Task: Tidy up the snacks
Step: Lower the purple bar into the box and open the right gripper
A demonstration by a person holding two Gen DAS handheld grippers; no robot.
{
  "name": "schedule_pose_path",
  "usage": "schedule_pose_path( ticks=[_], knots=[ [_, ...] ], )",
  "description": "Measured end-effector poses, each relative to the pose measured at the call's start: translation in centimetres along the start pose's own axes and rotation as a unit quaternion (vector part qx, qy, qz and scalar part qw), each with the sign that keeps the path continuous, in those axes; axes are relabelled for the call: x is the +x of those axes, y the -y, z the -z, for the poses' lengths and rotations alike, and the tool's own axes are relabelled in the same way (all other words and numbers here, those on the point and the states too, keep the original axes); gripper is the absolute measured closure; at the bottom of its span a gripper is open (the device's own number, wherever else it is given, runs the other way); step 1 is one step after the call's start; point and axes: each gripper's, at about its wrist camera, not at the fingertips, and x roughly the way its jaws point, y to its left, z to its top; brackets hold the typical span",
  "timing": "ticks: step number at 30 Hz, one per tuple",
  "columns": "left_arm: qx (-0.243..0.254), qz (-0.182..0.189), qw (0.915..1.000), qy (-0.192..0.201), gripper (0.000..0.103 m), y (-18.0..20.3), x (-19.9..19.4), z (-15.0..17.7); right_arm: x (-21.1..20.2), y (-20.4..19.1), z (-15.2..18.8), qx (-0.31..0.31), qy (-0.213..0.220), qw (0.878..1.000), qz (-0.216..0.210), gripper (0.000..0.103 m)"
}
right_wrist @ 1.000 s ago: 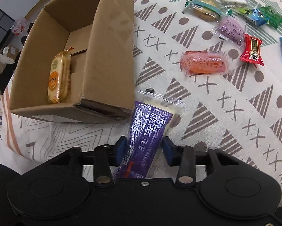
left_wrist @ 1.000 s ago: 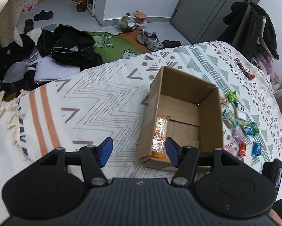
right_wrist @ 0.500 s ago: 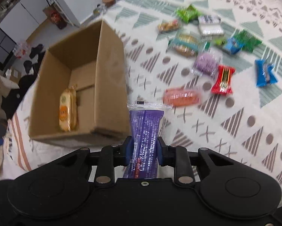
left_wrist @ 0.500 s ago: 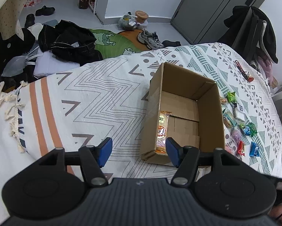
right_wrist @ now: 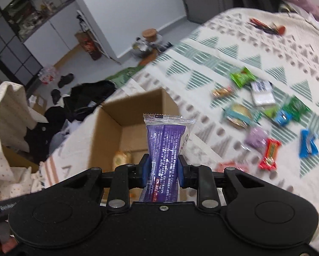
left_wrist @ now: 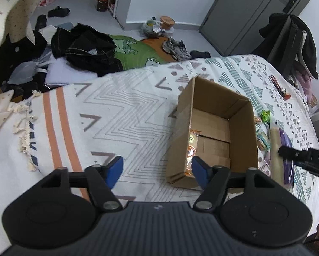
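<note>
Item: purple snack packet (right_wrist: pixel 165 147), which I am holding clamped in the right gripper (right_wrist: pixel 163 170) above the cardboard box (left_wrist: pixel 242 128); left gripper (left_wrist: pixel 156 169) hanging spread, empty. Boxed: one orange packet (left_wrist: pixel 191 149). Outstanding: loose snacks (right_wrist: pixel 270 125) lying on the bedspread (left_wrist: pixel 116 115).

Left tool (left_wrist: pixel 156 169): jaws wide apart, nothing between them. Right tool (right_wrist: pixel 163 168): jaws clamped on a purple packet (right_wrist: pixel 166 149), held raised.
</note>
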Motion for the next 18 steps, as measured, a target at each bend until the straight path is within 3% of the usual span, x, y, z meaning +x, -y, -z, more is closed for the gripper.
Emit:
schedule_pose_path(
  ticks=[9, 16, 18],
  knots=[
    [-0.01, -0.022, 0.9996, 0.013, 0.029, -0.7, -1.5, -0.4, 1.6, -3.0, -1.8, -0.031, 0.014, 0.999, -0.029, 0.076],
    [-0.004, -0.038, 0.999, 0.023, 0.027, 0.1, -2.5, -0.5, 1.8, -2.7, -1.8, -0.019, 0.008, 0.998, -0.057, 0.053],
    [-0.003, -0.04, 0.9989, 0.026, 0.02, 0.6, -2.6, -0.4, 1.3, -2.2, -1.7, -0.018, 0.007, 0.998, -0.061, 0.049]
  ],
)
